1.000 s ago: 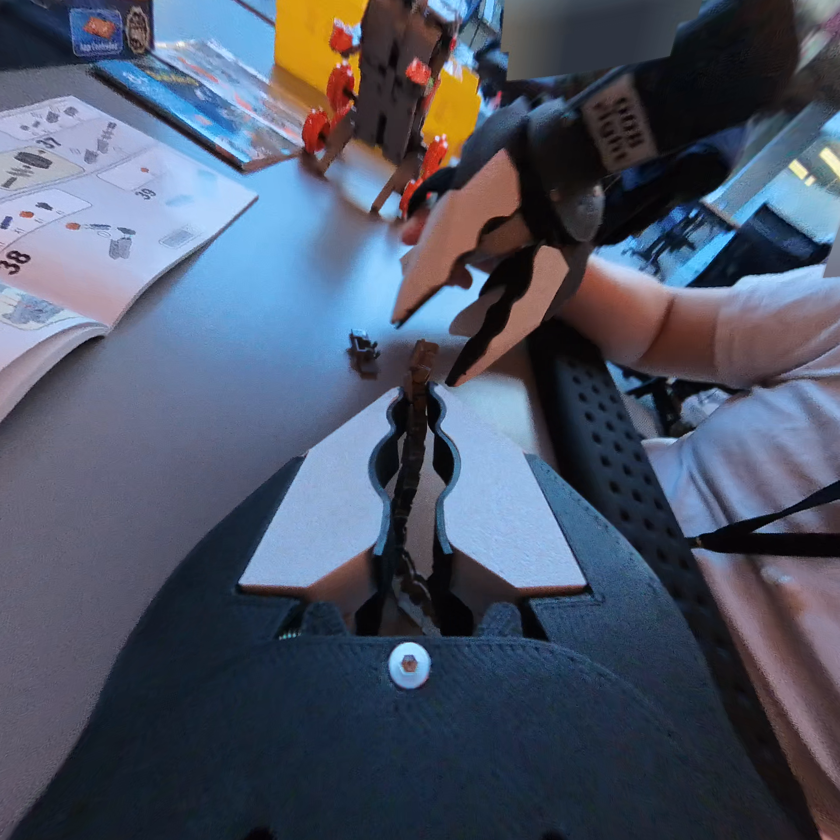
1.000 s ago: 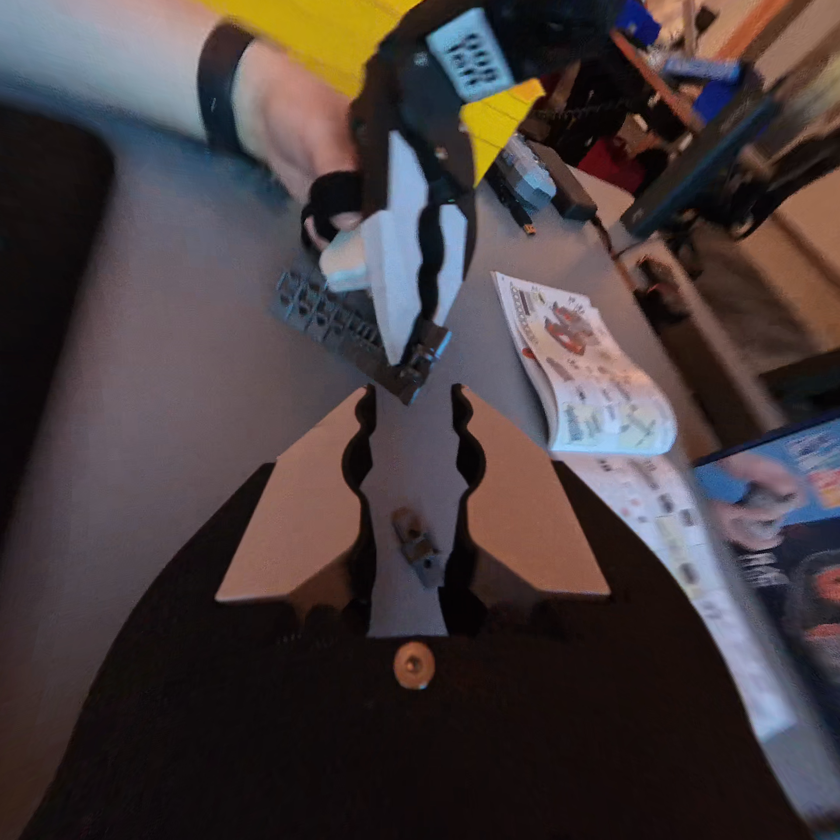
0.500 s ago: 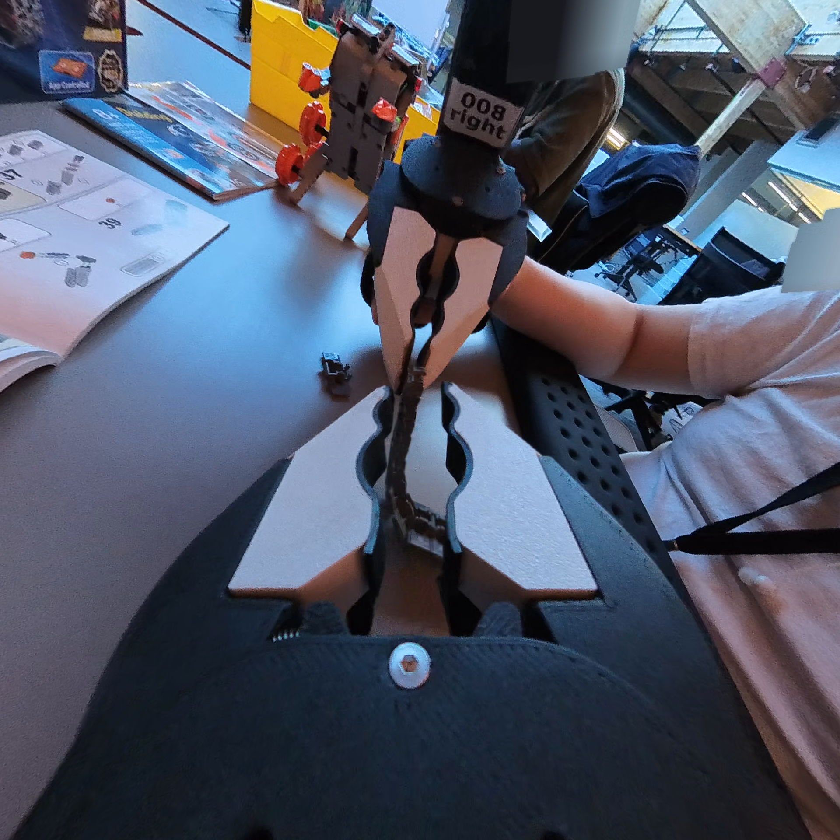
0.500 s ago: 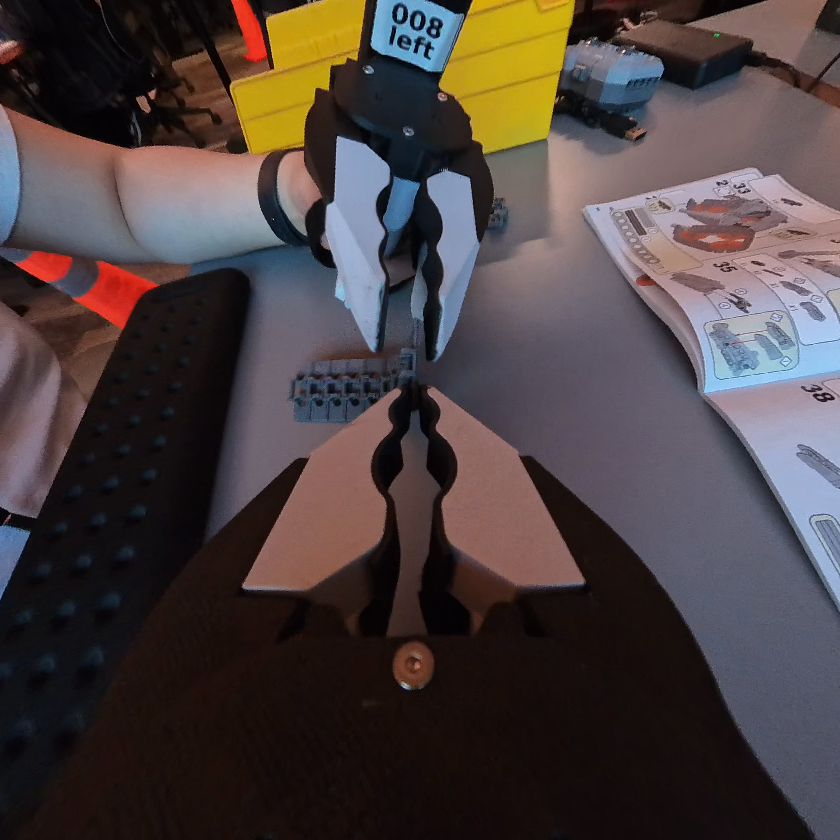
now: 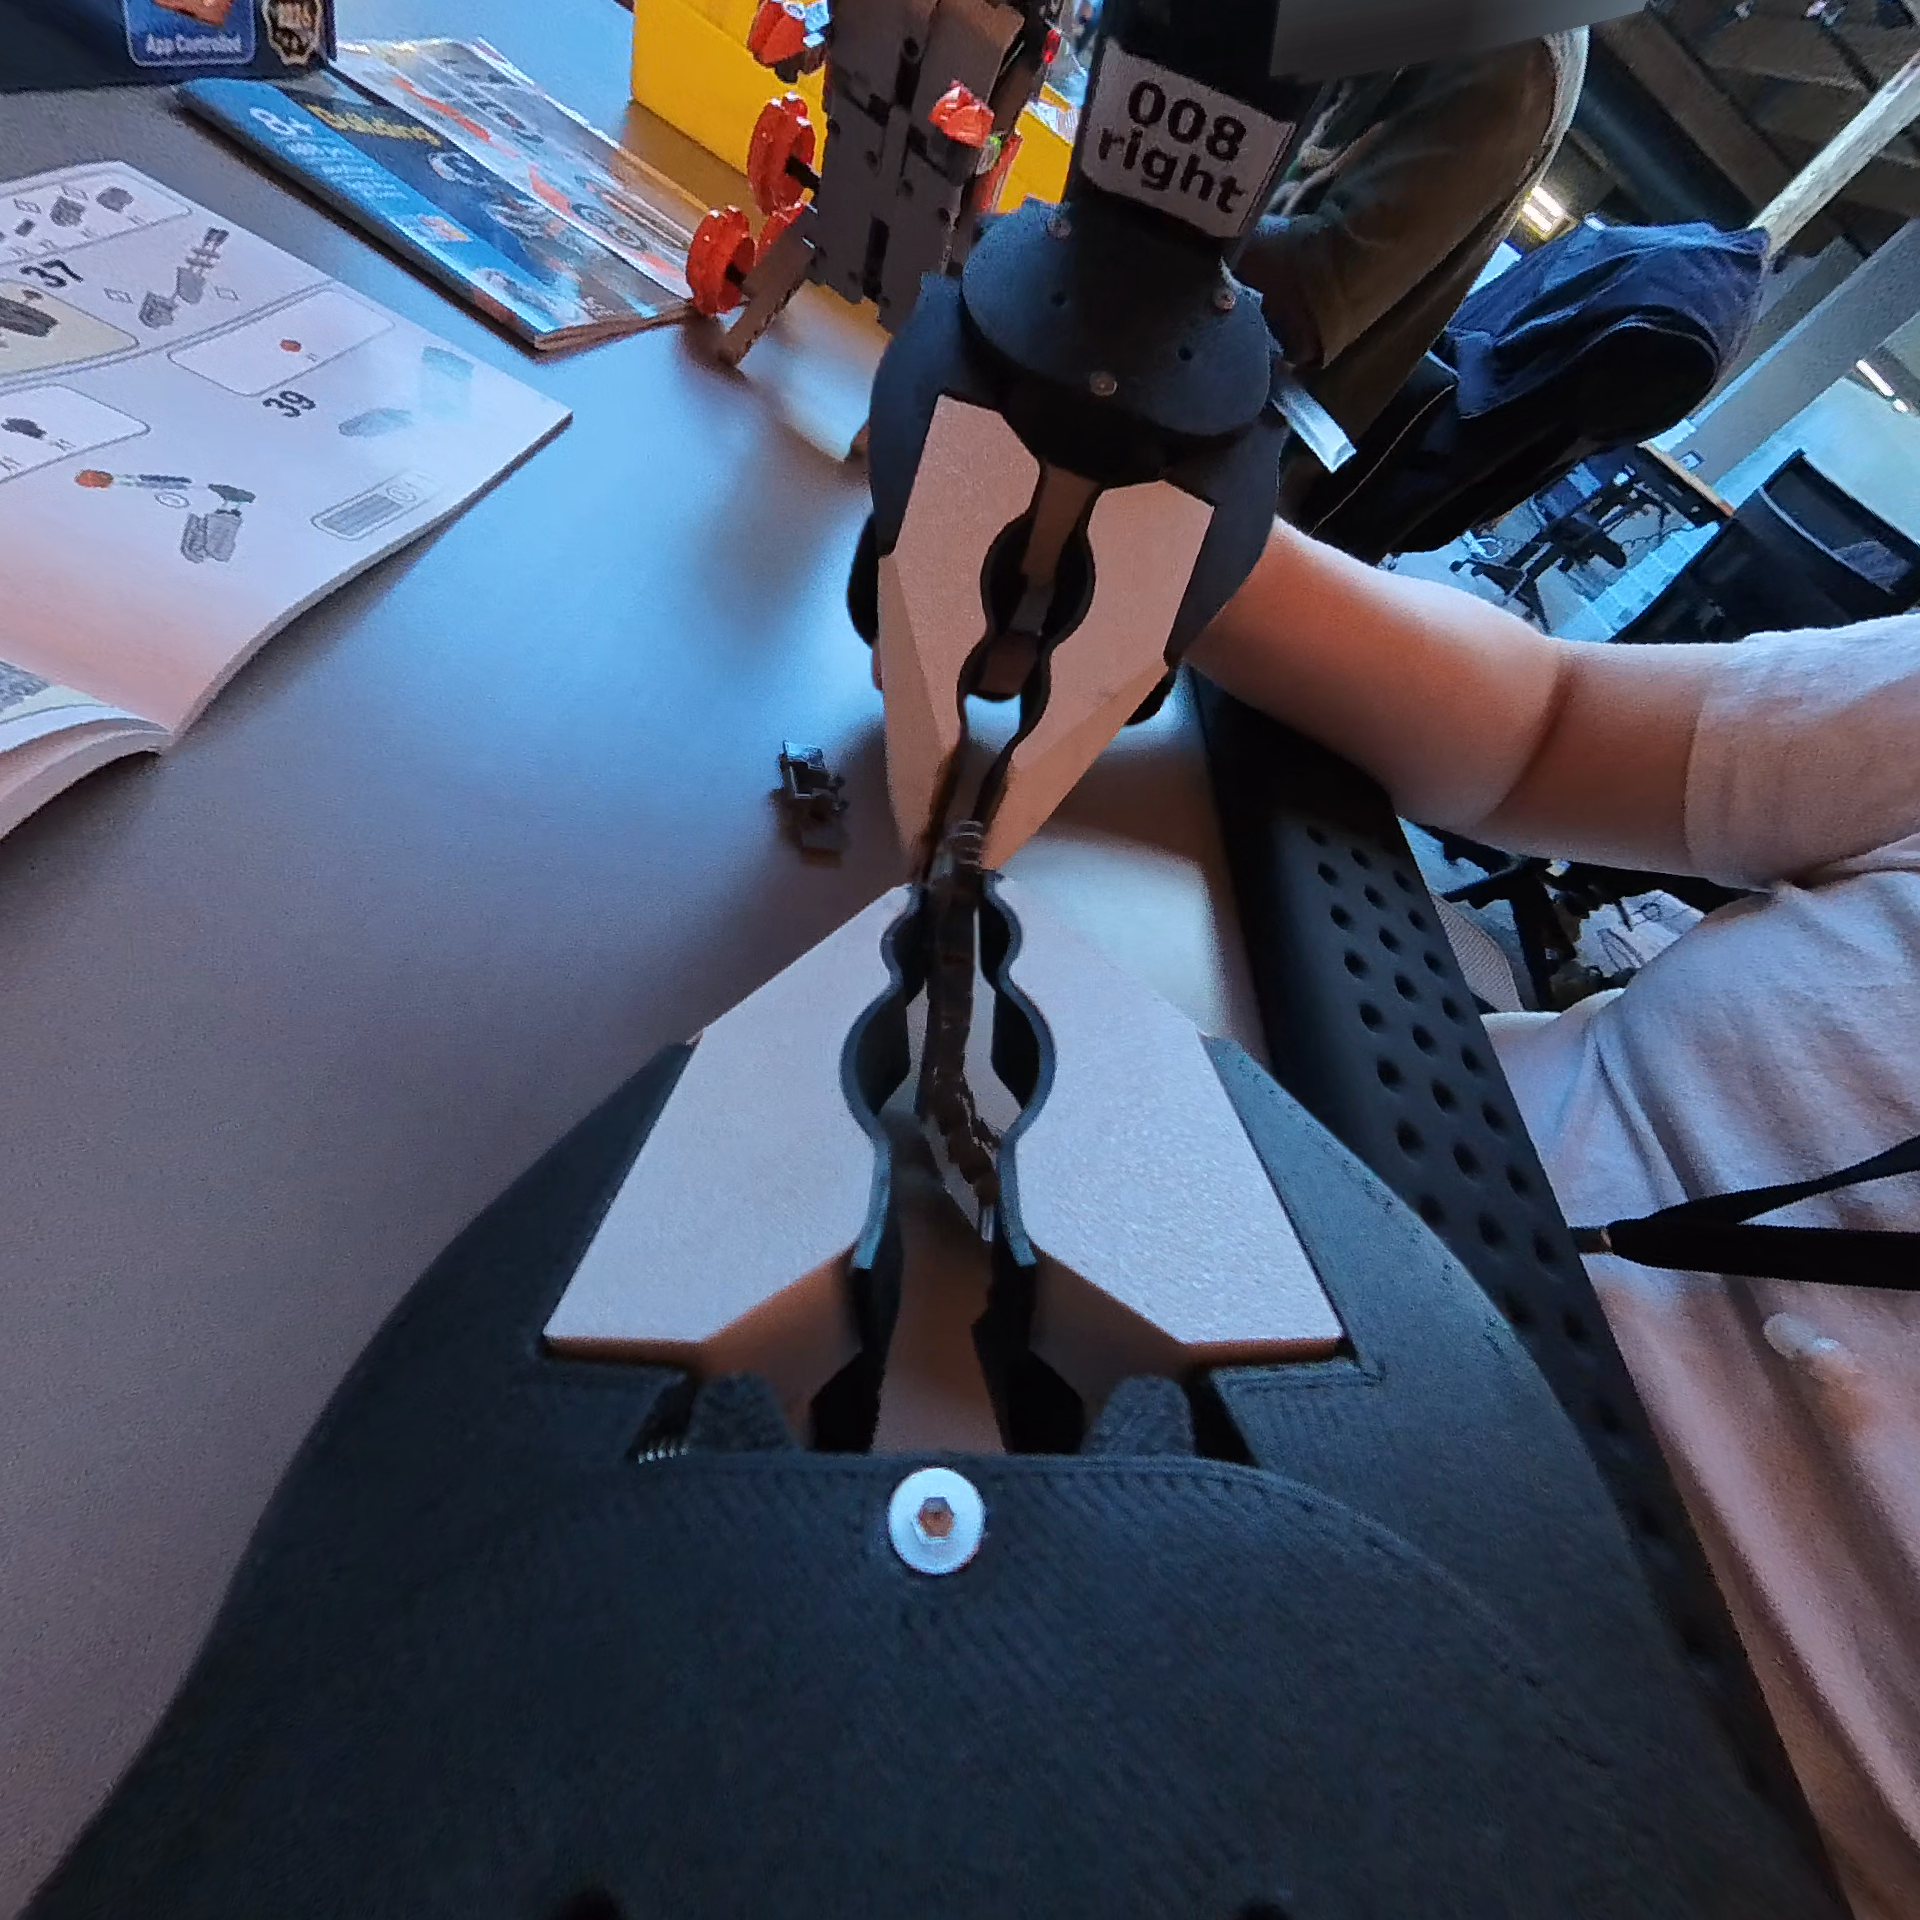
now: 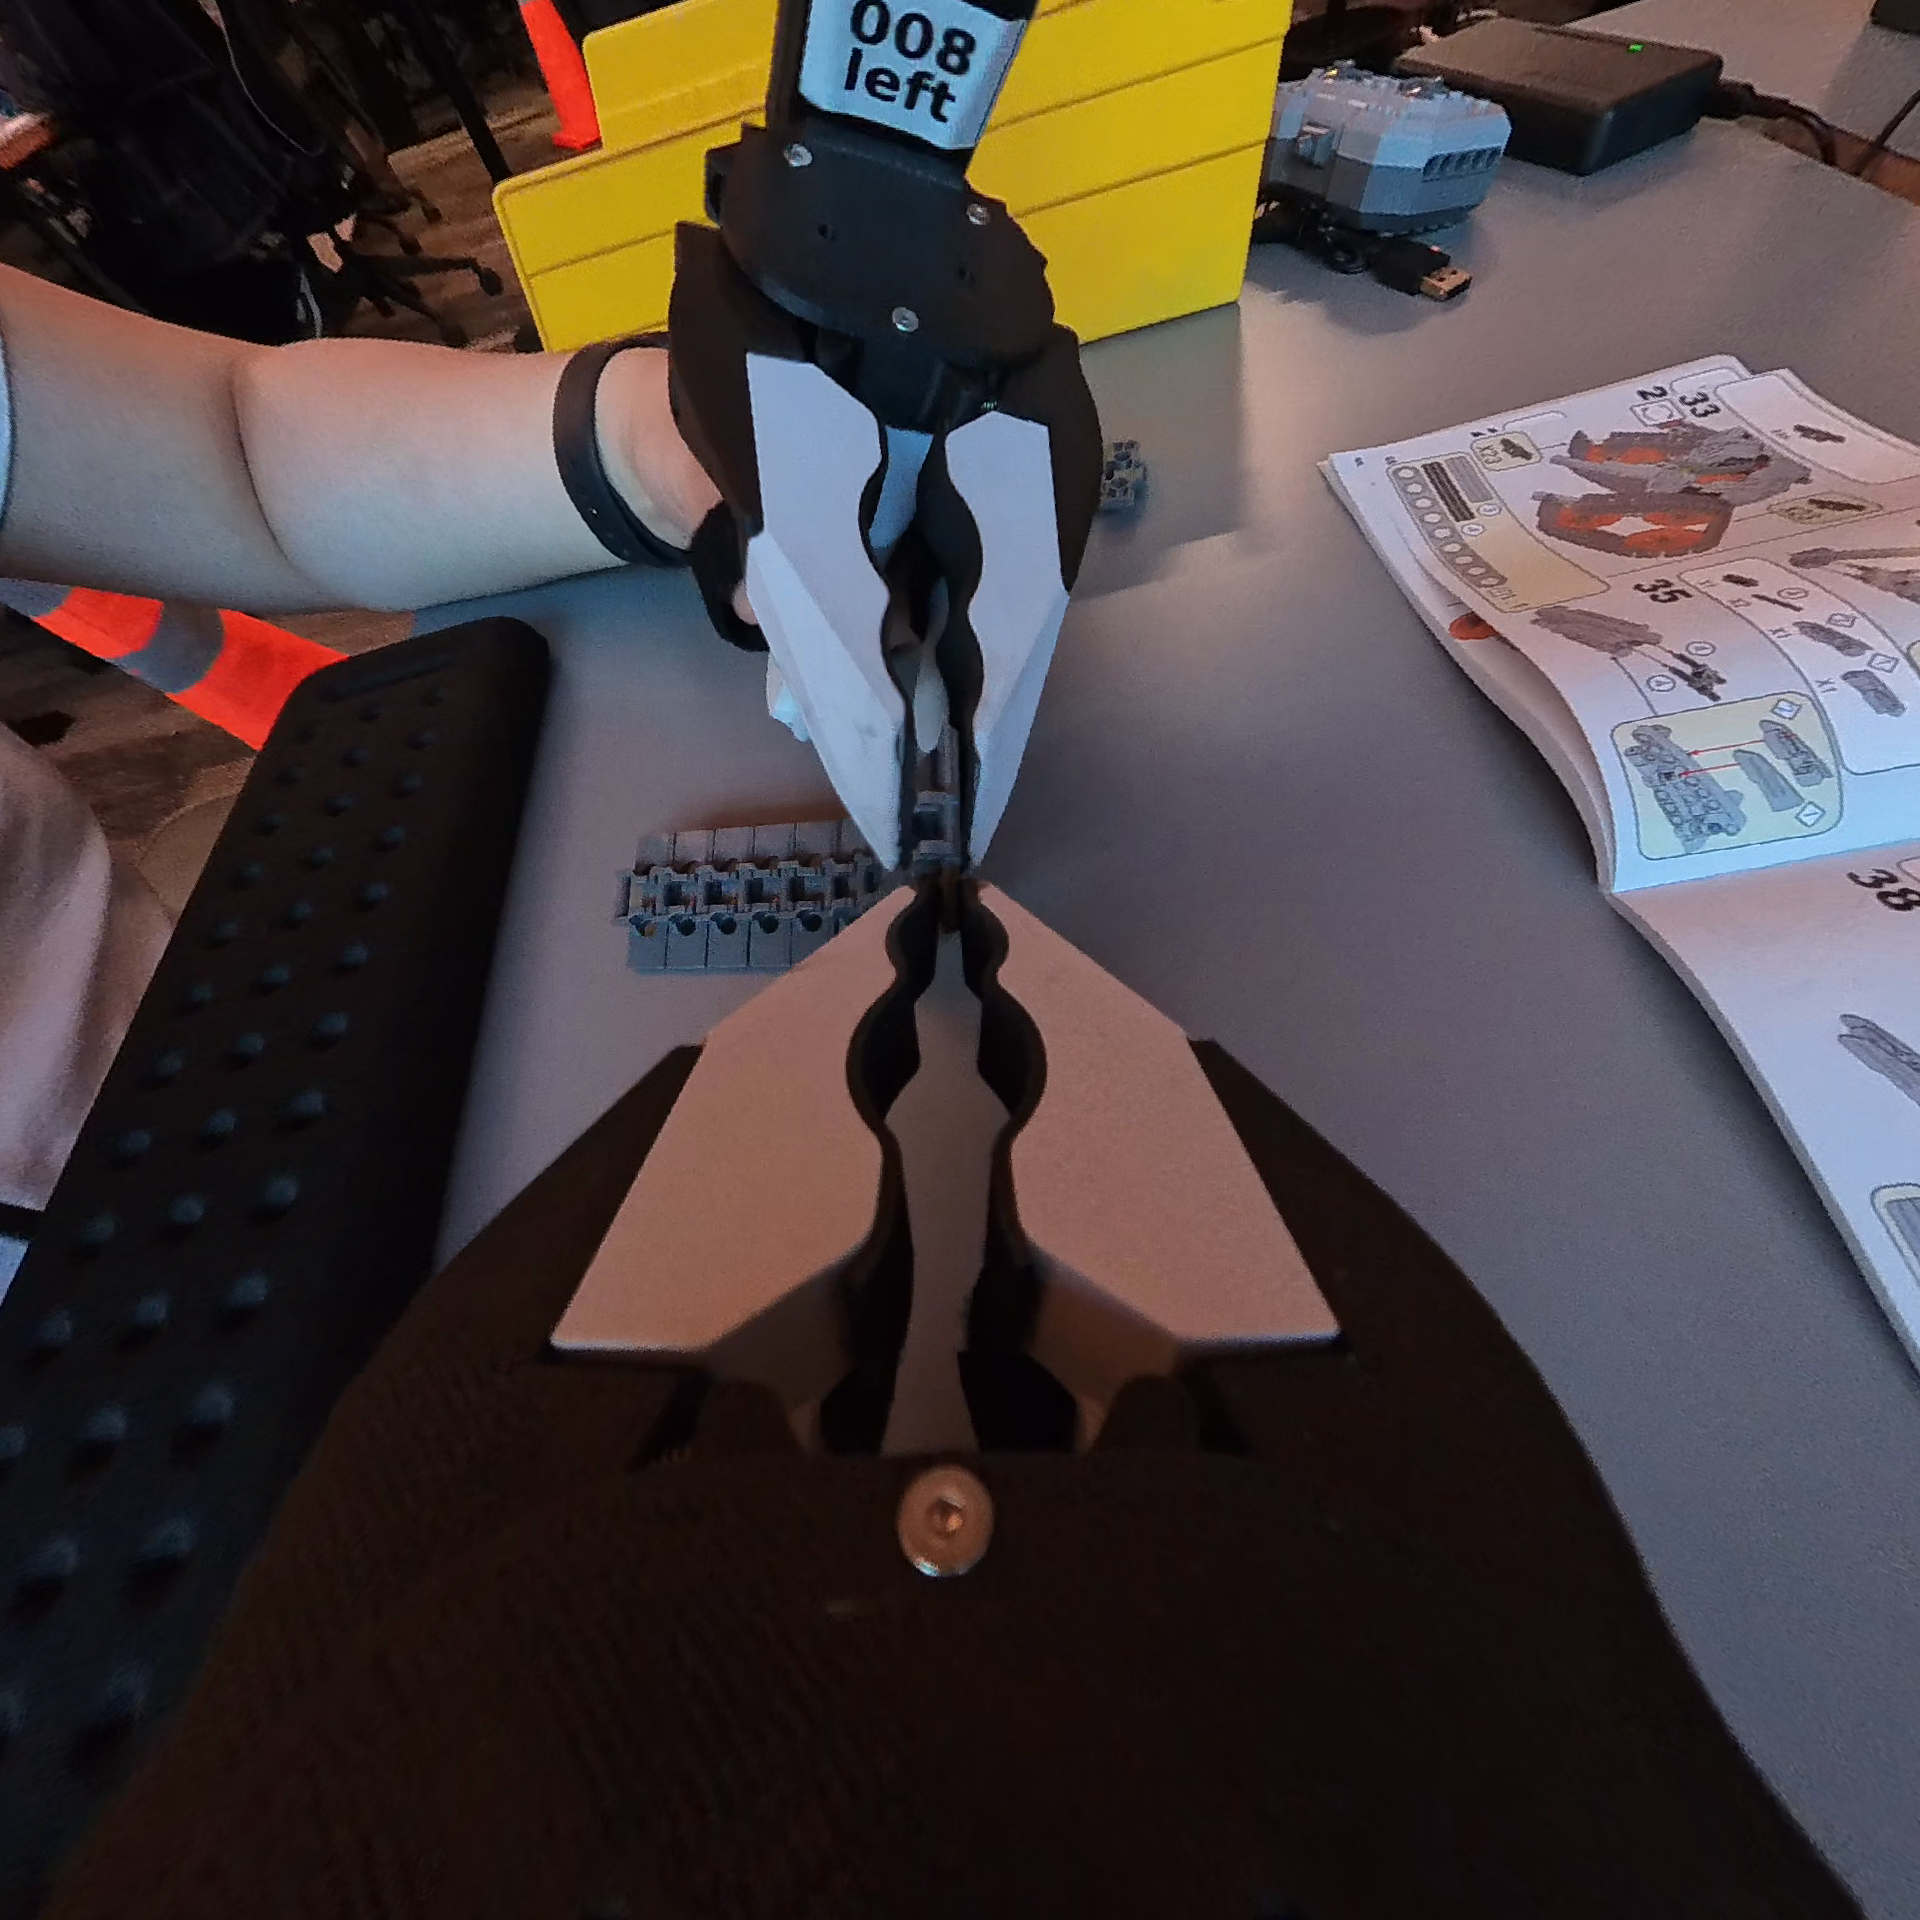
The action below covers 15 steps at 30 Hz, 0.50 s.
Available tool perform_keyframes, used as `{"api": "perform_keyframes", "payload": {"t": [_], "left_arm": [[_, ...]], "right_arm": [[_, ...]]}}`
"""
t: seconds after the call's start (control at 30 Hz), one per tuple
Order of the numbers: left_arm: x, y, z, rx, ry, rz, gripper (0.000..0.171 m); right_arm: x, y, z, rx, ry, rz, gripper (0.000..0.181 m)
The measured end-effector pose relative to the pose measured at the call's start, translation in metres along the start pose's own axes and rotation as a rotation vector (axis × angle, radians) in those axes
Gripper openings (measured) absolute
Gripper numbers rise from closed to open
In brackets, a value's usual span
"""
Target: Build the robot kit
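We see the grey table point(image 6: 1299, 810) running open toward 12 o'clock in the right wrist view, hemmed at 9 o'clock by a black studded pad point(image 6: 239, 987) along its near edge and at 3 o'clock by an open instruction booklet point(image 6: 1704, 665). In the left wrist view the same booklet point(image 5: 208, 436) lies at 10 o'clock, with a closed blue booklet point(image 5: 468, 177) beyond it and a grey-and-red brick model point(image 5: 894, 177) standing at 12 o'clock. A yellow bin point(image 6: 1091, 177) stands at 12 o'clock in the right view — we cannot tell what it holds. The left gripper point(image 5: 948, 904) has its fingers clamped on a dark linked track strip point(image 5: 951, 1029), which runs lengthwise down the slot between them and pokes out past the tips. The right gripper point(image 6: 940, 902) meets it tip to tip; its fingers are pressed nearly together on the strip's end point(image 6: 948, 902), though what sits there is too small to make out — a small link, perhaps. Just beside the tips at 9 o'clock a grey track segment point(image 6: 743, 899) lies flat on the table. In the left view a small dark loose piece point(image 5: 810, 795) lies near the right gripper's point(image 5: 951, 847) tips, at 11 o'clock from ours.
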<state>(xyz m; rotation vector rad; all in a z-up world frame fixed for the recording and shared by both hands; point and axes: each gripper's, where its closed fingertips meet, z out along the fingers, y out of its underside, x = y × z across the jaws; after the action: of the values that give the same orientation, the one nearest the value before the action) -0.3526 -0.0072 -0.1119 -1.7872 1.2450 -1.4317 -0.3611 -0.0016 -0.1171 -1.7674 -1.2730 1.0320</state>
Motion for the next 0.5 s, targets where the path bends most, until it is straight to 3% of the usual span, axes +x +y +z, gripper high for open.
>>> {"api": "perform_keyframes", "payload": {"t": [0.1,0.23,0.3,0.43,0.5], "left_arm": [[-0.004,0.0,-0.001,-0.003,-0.03,0.007,0.006],[-0.009,-0.002,-0.005,0.021,-0.024,-0.044,0.006],[-0.012,-0.003,-0.007,0.03,-0.023,-0.072,0.006],[-0.017,-0.004,-0.011,0.038,-0.028,-0.098,0.006],[-0.021,-0.004,-0.012,0.036,-0.049,-0.1,0.006]], "right_arm": [[0.016,0.001,-0.022,-0.055,0.099,-0.112,0.028],[0.045,0.039,-0.066,-0.355,0.303,-0.327,0.021],[0.045,0.058,-0.072,-0.522,0.28,-0.365,0.022],[0.034,0.051,-0.053,-0.548,0.12,-0.367,0.031],[0.044,0.044,-0.048,-0.552,0.136,-0.258,0.025]]}}
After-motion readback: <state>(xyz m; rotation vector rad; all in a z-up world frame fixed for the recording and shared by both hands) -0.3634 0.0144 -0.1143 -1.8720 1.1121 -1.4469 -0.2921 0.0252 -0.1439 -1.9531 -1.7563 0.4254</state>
